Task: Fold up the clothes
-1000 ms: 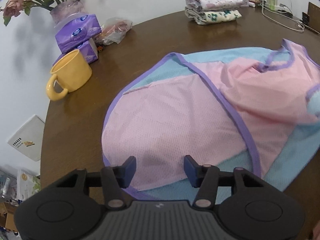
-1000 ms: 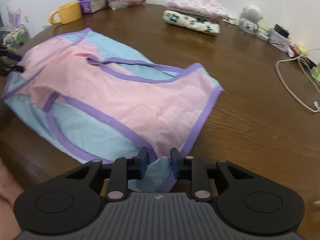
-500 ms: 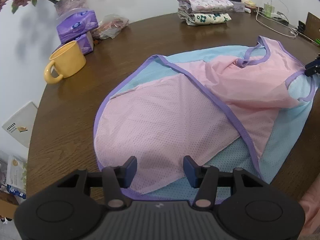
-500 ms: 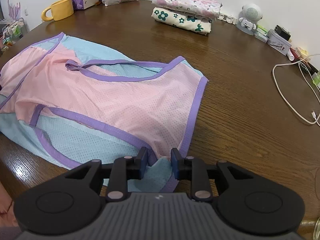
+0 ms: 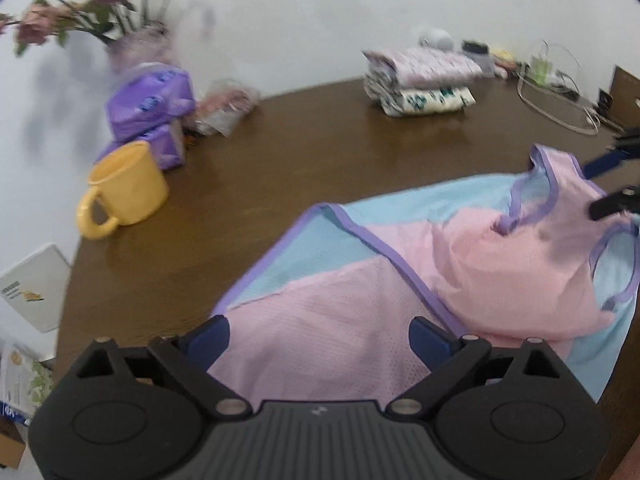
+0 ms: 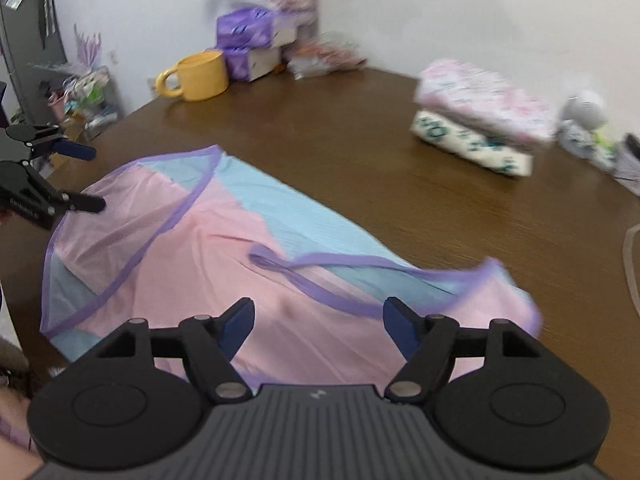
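Across the middle of the round dark-wood surface (image 5: 304,152) lies your pink and light-blue mesh garment with purple binding (image 5: 400,280), partly folded, with its long axis running from one gripper to the other. One end sits directly ahead of your left gripper (image 5: 320,336); the other end, with the purple-edged neck and armhole, sits ahead of your right gripper (image 6: 318,326). Each hand is nearest its own end, so the coming fold turns on which end you carry over the other.

Your left fingers (image 5: 208,338) have just been opening and now stand very wide, with the pink mesh beneath them but not pinched. Your right fingers (image 6: 238,324) have also just been opening, to a fairly wide gap; cloth lies below and between them, held by neither pad.

Further back sit a stack of folded floral clothes (image 5: 420,80), a yellow ceramic mug (image 5: 128,188), purple tissue packs (image 5: 152,116) and a vase of pink flowers (image 5: 132,40).
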A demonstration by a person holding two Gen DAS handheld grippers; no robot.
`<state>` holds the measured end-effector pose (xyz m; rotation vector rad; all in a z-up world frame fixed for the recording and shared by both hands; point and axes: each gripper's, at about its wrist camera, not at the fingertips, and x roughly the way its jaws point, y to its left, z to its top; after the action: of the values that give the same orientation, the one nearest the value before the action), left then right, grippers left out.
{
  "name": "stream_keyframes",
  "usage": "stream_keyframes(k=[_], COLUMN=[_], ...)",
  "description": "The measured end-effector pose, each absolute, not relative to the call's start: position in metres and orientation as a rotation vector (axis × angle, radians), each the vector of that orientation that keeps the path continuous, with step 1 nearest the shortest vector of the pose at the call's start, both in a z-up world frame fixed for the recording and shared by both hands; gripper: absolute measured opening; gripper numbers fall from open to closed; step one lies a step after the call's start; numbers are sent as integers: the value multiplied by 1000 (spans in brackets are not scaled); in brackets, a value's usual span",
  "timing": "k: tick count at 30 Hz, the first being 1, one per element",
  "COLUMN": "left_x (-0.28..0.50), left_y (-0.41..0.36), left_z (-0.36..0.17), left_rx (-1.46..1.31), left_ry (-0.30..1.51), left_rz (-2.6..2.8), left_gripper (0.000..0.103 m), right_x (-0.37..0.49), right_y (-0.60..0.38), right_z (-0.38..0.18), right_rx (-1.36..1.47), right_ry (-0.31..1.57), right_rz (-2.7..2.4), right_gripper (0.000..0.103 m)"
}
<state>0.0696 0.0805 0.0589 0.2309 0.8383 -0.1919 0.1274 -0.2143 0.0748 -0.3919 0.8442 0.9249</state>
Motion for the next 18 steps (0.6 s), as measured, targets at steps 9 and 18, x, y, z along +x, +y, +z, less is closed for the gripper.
stream_keyframes(k=[9,18], left_x=[88,93], left_y=[85,95], left_z=[34,24], left_rx=[246,194], left_ry=[905,941], left_rz=[-283,-314], left_gripper=[88,91], right_x=[178,203], right_y=[-180,-175], right_z=[36,26], right_rx=[-106,24], right_ry=[1120,1178], right_rz=[892,849], right_gripper=[45,36])
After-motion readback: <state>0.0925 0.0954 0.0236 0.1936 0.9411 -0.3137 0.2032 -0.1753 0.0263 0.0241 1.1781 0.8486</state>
